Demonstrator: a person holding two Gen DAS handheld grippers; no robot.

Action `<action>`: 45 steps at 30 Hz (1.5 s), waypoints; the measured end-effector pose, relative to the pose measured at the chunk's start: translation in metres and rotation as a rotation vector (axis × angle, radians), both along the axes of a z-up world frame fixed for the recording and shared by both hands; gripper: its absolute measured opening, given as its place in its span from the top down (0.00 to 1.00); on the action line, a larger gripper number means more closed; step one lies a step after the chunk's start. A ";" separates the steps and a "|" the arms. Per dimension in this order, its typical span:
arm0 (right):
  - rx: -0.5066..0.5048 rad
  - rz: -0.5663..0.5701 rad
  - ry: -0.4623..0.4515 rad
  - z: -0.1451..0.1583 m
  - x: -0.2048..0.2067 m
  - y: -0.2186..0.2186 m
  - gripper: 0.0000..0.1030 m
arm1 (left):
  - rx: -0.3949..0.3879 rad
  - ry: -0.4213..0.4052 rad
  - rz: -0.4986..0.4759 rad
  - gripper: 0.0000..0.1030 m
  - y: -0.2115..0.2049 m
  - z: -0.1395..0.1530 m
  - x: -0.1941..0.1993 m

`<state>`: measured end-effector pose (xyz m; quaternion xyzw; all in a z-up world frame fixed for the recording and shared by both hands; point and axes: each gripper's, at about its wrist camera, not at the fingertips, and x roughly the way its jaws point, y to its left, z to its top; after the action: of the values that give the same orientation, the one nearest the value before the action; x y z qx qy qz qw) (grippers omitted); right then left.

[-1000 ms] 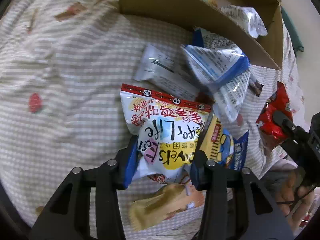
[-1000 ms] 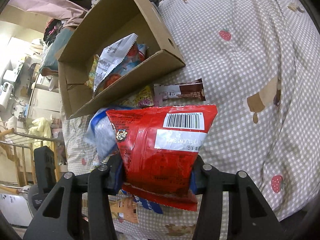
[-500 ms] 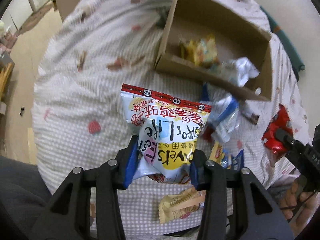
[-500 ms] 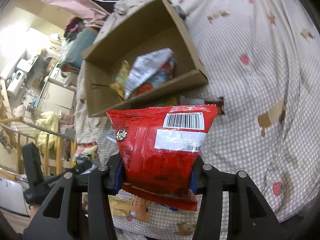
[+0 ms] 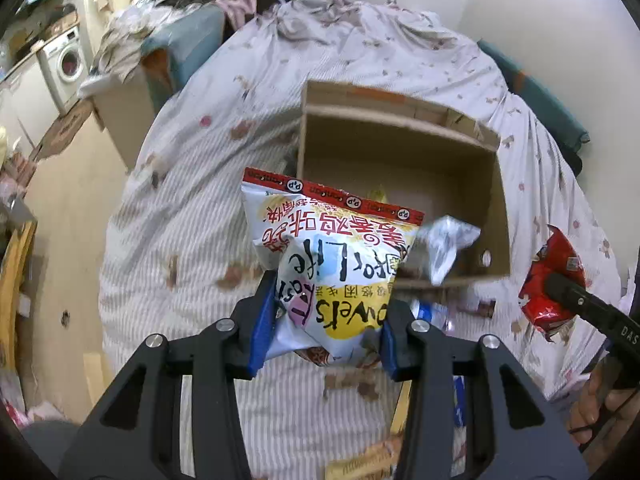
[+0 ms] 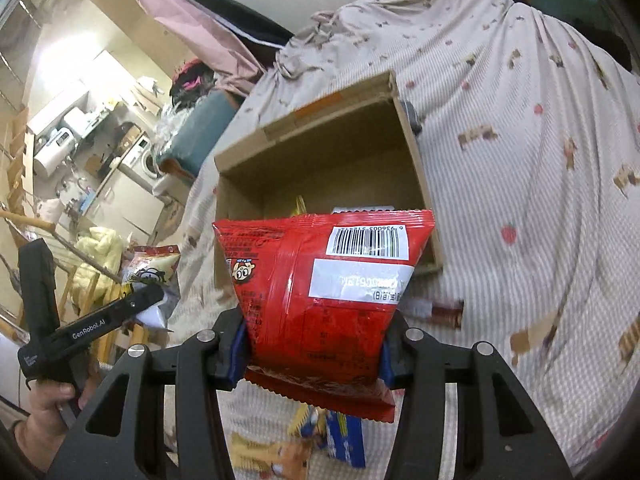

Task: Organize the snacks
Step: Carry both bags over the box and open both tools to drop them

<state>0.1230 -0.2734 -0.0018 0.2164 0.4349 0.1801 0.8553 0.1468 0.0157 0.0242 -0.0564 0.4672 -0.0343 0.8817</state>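
Gripping a white and yellow snack bag by its lower half, the left tool was closed on it, the bag standing upright between the blue pads with most of its body above them. The right tool was likewise closed on a red snack bag, pinched low so that its crimped bottom edge hung below the pads.

Ahead of both tools and lower down sat the cardboard box on the bed, open side facing them, with a silver packet poking up at its near wall. Beneath the tools, loose packets lay scattered on the sheet.

The main risk, as I judged it, was the slippery film: both bags were puffed with air and held only by a narrow squeeze, so a quick swing could let one slide out short of the box. The two tools were also close together, and aiming both at the same opening could knock one bag against the other. A release too near the front wall might catch the silver packet or tip a bag back out onto the bed.
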 end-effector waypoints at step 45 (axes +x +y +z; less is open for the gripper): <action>-0.071 0.062 0.016 -0.050 0.143 0.034 0.22 | 0.027 0.036 -0.106 0.58 -0.045 -0.075 0.110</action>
<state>0.2660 -0.2396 -0.0515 0.1735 0.4544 0.1894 0.8530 0.2568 -0.0291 -0.0505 -0.0204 0.4859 -0.0737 0.8707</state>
